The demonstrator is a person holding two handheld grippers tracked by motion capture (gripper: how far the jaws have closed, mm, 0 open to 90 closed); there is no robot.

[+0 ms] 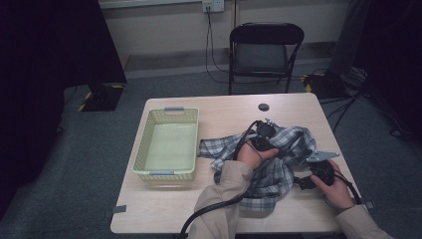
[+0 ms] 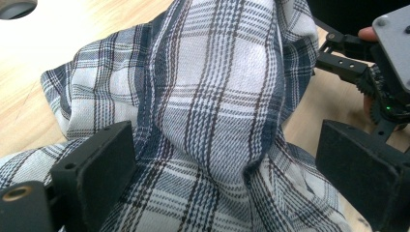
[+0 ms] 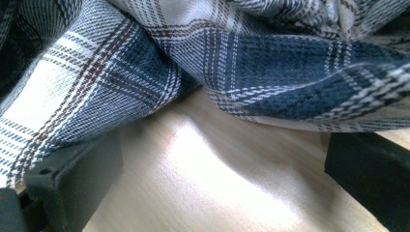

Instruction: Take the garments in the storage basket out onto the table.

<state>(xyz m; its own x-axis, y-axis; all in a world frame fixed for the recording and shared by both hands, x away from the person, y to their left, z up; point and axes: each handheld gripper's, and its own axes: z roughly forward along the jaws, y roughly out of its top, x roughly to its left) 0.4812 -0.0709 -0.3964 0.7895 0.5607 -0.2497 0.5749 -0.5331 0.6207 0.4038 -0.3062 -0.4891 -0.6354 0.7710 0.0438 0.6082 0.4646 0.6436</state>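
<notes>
Both tongs are at the checked shirt [image 1: 271, 159], which lies crumpled on the right half of the worktop [image 1: 164, 204], between the pale yellow basket [image 1: 191, 144] near the left edge and the right edge; the left tongs [image 1: 263, 130] sit over the top of the heap, and in the left gripper view [image 2: 227, 169] their jaws stand wide apart with a raised ridge of cloth between them, holding nothing yet; the right tongs [image 1: 302, 182] come in low at the shirt's right side near the front-right corner, and in the right gripper view [image 3: 217, 188] their jaws are likewise wide, bare wood between them and a folded hem hanging just above; so the step in hand looks like taking a first hold on the shirt with each tool; to do it well, I would press the left tongs down a little so the ridge sits deep between the jaws before closing, since a shallow bite on a loose fold is likely to slip; the right tongs should slide forward along the worktop and tip up slightly, so that one jaw goes under the hem and the other over it; closing where they are now would catch nothing; take a single layer if the shirt is to be spread, and lift both ends evenly so it does not drag toward the basket.
</notes>
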